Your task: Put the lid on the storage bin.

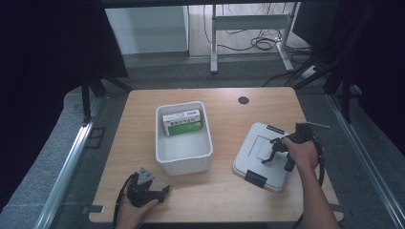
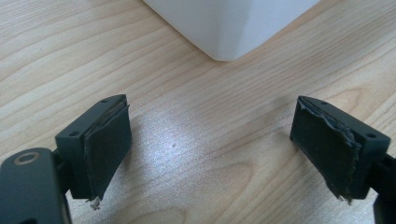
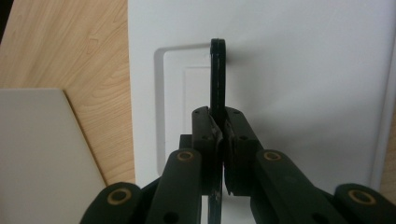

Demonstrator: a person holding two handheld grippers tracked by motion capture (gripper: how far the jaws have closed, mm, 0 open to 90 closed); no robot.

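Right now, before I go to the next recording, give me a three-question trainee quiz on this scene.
1. True or false: the right gripper is shut on the black handle of the white plastic lid.
2. What lies inside the open white plastic bin?
3. The left gripper is: A open, B shut.

Key: 1 true. 2 a green and white box. 3 A.
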